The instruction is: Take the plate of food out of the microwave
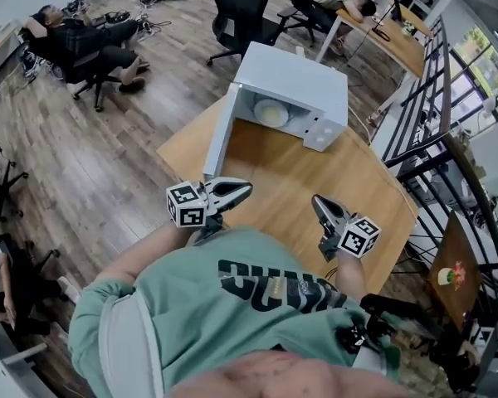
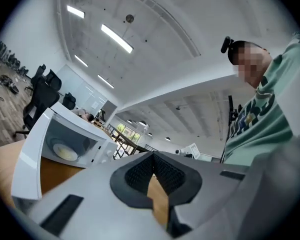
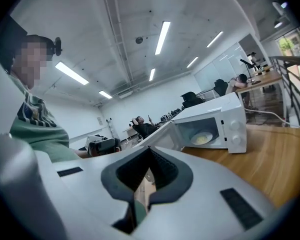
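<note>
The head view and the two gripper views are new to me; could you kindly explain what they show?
There is no robot here: a person holds a hand tool with two fingers in each hand, the left gripper and the right gripper. The head view comes from a camera on the person's head, looking steeply down. Each gripper view comes from a camera riding on that tool, looking along its fingers. On the wooden table stands a white microwave with its door open, and a plate of food sits inside. Both grippers are shut and empty, short of the microwave.
</note>
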A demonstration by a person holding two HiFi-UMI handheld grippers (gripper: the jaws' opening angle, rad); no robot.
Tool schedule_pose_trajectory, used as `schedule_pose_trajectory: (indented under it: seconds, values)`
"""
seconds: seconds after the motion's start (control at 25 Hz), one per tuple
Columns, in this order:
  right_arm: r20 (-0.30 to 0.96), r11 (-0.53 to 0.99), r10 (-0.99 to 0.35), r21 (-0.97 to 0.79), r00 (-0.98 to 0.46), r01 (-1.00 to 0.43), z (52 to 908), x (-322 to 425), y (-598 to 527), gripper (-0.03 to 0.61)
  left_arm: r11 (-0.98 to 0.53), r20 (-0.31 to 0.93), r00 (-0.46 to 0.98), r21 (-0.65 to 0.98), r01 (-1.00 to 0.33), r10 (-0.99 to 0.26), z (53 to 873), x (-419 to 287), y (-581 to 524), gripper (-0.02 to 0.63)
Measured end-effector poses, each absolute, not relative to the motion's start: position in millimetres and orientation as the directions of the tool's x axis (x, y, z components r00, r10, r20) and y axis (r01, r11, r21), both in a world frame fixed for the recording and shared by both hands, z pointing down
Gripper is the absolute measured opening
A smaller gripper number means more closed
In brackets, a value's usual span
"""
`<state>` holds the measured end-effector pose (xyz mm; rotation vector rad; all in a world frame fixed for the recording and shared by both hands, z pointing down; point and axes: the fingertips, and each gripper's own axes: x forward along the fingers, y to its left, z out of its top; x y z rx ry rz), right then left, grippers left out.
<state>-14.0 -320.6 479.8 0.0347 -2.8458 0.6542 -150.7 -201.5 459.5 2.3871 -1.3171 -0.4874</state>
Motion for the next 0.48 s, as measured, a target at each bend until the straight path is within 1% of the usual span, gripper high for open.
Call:
schedule_pose_trajectory:
  seconds: [0.12, 0.24, 0.36, 0.48]
  values:
    - [0.247, 0.893, -0.010, -0.434, -0.969, -0.120, 483.9, -44.0, -323.0, 0.008, -0.543, -0.098, 0.575, 0.485, -0.685, -0.813, 470.1, -161.6, -201.6, 0.005]
    - [0.263, 0.887, -0.013, -0.442, -0.965, -0.133, 491.1, -70.9, -320.2, 0.008, -0.549, -0.077, 0.596, 0.497, -0.672, -0.800, 481.3, -178.0, -202.1, 0.005]
    - [0.280, 0.887, 0.021, -0.448, -0.960, -0.111, 499.7, -84.6, -320.9, 0.008, -0.503, -0.055, 0.558, 0.512, -0.696, -0.828, 491.8, -191.4, -204.2, 0.005]
    - [0.285, 0.884, 0.071, -0.462, -0.956, -0.072, 516.9, -79.8, -332.9, 0.008, -0.423, -0.019, 0.486, 0.524, -0.739, -0.873, 505.2, -197.0, -206.9, 0.005]
